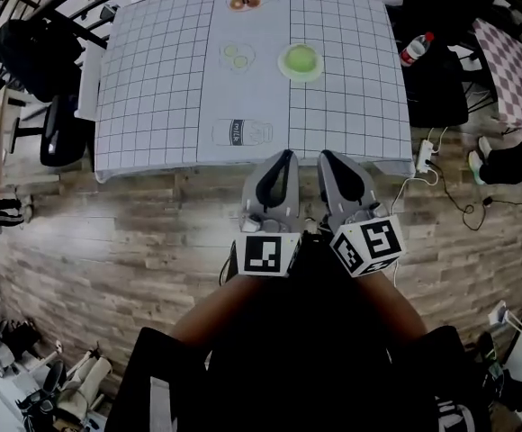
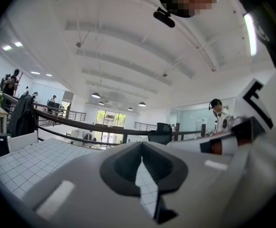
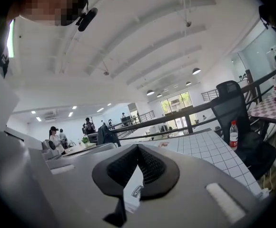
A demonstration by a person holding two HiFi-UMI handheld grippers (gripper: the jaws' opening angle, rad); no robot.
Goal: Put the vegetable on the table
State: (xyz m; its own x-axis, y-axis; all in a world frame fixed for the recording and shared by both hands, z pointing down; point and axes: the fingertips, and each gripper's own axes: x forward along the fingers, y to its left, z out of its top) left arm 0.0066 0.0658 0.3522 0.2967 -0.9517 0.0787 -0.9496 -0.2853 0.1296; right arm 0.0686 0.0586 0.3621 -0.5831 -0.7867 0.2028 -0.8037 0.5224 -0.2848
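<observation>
Wooden plank flooring point(image 1: 108, 241) lies under me, and just ahead stands the table point(image 1: 153, 79), covered in a white cloth with a dark grid. On my head view both tongs hang side by side over the floor, just short of the table's near edge and close to the operator's body. The left gripper point(image 1: 284, 156) has its jaws pressed together at the tips with nothing between them; its own view shows only a sliver of gridded cloth through the slit behind the tips. The right gripper point(image 1: 326, 155) is likewise closed and empty, and the milk carton point(image 3: 132, 196) shows through its slit. That carton lies flat near the table's front edge. The green vegetable point(image 1: 301, 58) sits on a pale plate point(image 1: 284, 71) further back, right of the centre line and well apart from both tongs. A water bottle point(image 1: 416, 49) rests on a dark chair at the table's right.
</observation>
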